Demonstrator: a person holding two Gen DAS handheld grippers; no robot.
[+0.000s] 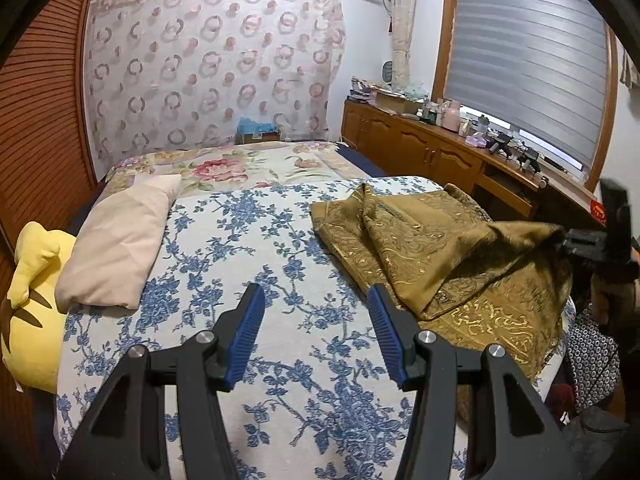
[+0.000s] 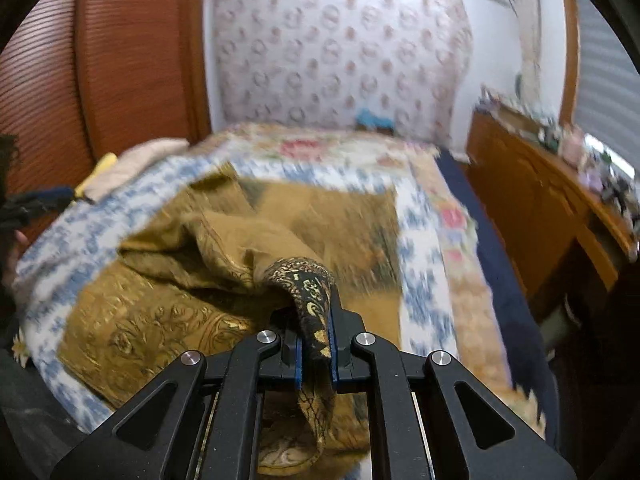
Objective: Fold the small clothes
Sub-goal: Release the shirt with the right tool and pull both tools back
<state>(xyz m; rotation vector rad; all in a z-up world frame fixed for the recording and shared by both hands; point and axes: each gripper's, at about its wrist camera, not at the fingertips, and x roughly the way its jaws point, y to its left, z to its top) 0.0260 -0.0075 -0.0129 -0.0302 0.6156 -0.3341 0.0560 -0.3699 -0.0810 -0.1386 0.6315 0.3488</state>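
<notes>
Olive-gold brocade garment (dark patterned hem) rumpled on bed, right side. Right gripper jaws clamped on lifted corner; left gripper jaws apart, empty. Right view motion-blurred; garment's near edge cut off.

A mustard-gold brocade cloth with shiny paisley embroidery lies rumpled on the blue-flowered bedspread, at about two o'clock in the left wrist view. One dark-bordered corner is lifted and pulled taut toward three o'clock; the rest lies in loose overlapping folds.
</notes>
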